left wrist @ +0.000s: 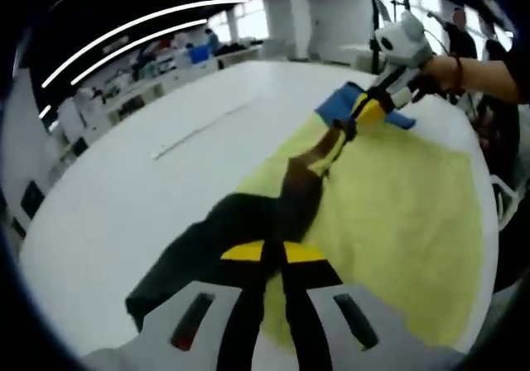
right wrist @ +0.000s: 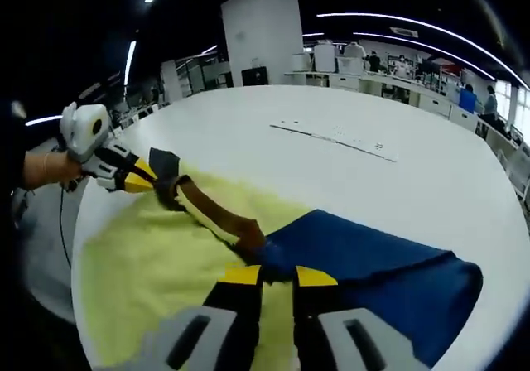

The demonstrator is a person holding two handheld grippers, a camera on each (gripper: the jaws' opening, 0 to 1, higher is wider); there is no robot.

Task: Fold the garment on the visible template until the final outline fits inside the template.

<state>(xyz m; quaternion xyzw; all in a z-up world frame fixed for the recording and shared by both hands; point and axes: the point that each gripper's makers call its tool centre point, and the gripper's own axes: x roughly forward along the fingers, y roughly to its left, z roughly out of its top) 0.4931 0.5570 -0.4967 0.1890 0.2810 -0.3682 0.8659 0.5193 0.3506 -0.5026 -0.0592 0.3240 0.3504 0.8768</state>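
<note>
Left gripper view: the left gripper (left wrist: 273, 259), its jaws closed on the dark blue cloth garment (left wrist: 240, 230), whose shaded fabric hides the pinched edge; the garment stretches toward 1 o'clock over the pale yellow fabric template (left wrist: 397, 197) on the white round desk (left wrist: 149, 164). Right gripper view: the right gripper (right wrist: 275, 278), jaws clamping the garment's (right wrist: 373, 263) brown-lined edge; a thin white strip (right wrist: 335, 137) lies at 12 o'clock.

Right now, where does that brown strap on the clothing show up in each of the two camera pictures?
Left gripper view: the brown strap runs up the middle toward the right gripper, above the yellow cloth.
Right gripper view: the strap runs left of centre, from the left gripper toward this view's own jaws.
Shared landmark: the yellow cloth.
</note>
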